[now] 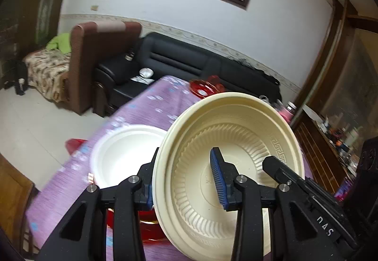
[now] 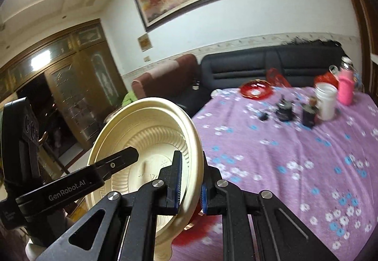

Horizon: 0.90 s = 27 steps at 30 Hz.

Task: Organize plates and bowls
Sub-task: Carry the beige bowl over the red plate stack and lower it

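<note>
I have the desk (image 2: 295, 154) under its purple flowered cloth, clutter at the far end. Cream bowl (image 1: 226, 154) is off the desk, tilted steeply, held from both sides. Left claw (image 1: 186, 180) clenched across one rim, right claw (image 2: 190, 180) clenched thin on the opposite rim. Risk as I judge it: uneven pull could flex the rim and slip it onto the white bowl (image 1: 122, 154) below. Both claws point slightly downward.
</note>
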Motion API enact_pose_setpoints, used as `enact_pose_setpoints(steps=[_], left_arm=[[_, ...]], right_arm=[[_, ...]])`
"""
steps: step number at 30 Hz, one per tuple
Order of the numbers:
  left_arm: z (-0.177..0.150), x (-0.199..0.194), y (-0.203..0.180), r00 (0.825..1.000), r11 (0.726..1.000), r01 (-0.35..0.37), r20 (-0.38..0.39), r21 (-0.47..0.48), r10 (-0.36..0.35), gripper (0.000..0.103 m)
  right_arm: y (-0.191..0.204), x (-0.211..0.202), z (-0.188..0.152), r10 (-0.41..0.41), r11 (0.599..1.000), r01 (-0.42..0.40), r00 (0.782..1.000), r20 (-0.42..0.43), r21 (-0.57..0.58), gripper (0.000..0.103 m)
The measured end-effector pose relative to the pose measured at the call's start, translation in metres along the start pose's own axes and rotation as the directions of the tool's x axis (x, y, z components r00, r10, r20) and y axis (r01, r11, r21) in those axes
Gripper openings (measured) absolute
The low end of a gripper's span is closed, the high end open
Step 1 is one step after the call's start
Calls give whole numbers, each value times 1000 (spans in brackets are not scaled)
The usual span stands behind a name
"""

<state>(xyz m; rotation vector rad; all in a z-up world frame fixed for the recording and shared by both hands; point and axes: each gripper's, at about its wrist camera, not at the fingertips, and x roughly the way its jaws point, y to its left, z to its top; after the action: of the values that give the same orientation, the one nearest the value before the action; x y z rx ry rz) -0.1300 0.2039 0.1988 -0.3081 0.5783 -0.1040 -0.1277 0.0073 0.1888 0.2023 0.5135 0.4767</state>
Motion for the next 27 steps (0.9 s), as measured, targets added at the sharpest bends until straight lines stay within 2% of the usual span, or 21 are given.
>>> enact_pose_setpoints(steps=[4,8,14,19,21,23,25,27], left_arm=[[11,-3,19,998,998,-56,15,-4,56,41],[25,9,37,994,994,-111,2,-6,111,41],[32,41,61,985,987,-162,-62,-10,161,41],[25,71,79,975,983,-182,-135,-20,178,41],[22,78,86,971,983,-182,-163,-34,174,43],[21,80,90,970,982,-182,-169,-43,173,52],[20,78,95,972,981,-184,-156,-58,173,60],[19,74,97,975,980,-185,-141,-66,175,61]], right_arm=[[28,21,11,31,999,-32,999,-25,-35,15],[40,51,21,57,998,-59,995,-78,-29,15],[36,103,24,77,997,-73,980,-183,31,15],[31,135,13,50,998,-42,970,-239,40,15],[30,143,7,35,999,-29,967,-252,25,15],[31,147,5,21,1000,-20,967,-256,6,15],[34,148,2,7,1000,-12,967,-253,-16,16],[37,150,-2,-17,999,7,967,-253,-42,22]])
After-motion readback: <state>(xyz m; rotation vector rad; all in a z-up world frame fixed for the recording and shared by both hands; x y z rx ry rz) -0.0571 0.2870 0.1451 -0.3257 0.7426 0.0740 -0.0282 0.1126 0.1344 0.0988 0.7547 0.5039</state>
